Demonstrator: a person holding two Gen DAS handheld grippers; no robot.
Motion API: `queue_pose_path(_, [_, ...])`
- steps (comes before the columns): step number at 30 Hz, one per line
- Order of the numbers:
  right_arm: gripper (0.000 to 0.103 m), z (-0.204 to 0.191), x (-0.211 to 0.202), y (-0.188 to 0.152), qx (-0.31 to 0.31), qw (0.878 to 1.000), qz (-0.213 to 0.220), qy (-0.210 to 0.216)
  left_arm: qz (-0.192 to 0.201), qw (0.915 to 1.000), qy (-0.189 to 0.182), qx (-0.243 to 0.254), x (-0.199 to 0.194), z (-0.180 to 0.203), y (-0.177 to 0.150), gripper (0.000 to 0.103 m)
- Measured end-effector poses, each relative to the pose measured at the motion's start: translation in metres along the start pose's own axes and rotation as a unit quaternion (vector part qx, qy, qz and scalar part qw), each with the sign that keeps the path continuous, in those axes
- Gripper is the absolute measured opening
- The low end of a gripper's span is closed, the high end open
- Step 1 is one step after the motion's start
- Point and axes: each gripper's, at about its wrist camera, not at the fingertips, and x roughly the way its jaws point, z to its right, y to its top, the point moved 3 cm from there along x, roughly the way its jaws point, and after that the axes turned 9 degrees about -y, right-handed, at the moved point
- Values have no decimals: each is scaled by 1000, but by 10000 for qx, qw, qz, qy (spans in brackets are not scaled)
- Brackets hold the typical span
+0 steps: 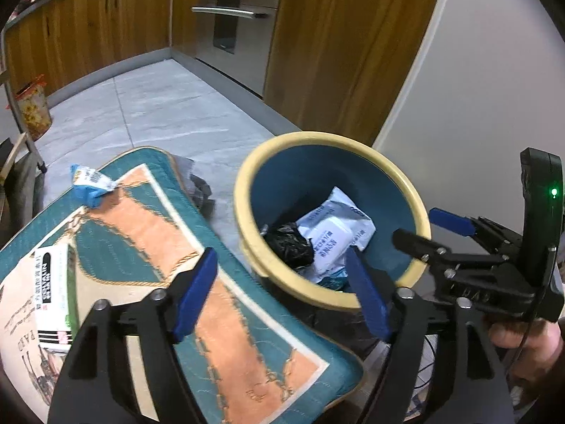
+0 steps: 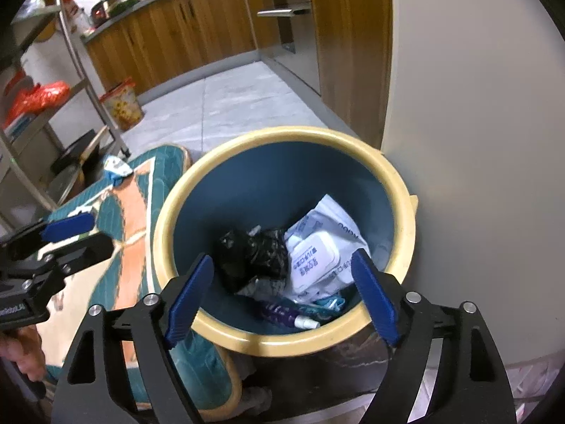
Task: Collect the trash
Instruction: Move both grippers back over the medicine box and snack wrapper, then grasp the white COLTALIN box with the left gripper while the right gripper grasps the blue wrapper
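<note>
Right wrist: right tool (image 2: 282, 296) tilts, jaws spread, over bin (image 2: 399, 190).

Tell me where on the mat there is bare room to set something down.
The orange middle of the mat, between the blue wrapper at its far end and the white box on its near left, is bare. The bin crowds its right edge.

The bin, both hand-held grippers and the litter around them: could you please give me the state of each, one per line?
bin: upright, uncovered, partly filled
white wipes pack: inside bin
black bag: crumpled, inside bin
left hand-held gripper: open, empty
right hand-held gripper: open, empty, over bin
blue-white wrapper: crumpled, lying on mat
white-green box: flat on mat
mat: spread beside bin
</note>
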Motion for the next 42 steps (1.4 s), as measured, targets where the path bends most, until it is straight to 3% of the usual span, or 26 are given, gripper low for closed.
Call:
queue_pose_path(11, [87, -29, -6, 11, 151, 9990, 189, 374, 241, 9963, 745, -367, -42, -65, -15, 89])
queue_pose_path(21, [88, -84, -2, 21, -53, 9964, 126, 836, 318, 9788, 1686, -1119, -76, -161, -44, 92])
queue_pose_path(29, [88, -139, 11, 30, -505, 9926, 69, 1102, 221, 9707, 1799, -1577, -74, -213, -65, 92])
queue_pose_path(42, [88, -232, 66, 49, -1468, 9786, -156, 1430, -494, 9728, 1745, -1441, -26, -235, -78, 92])
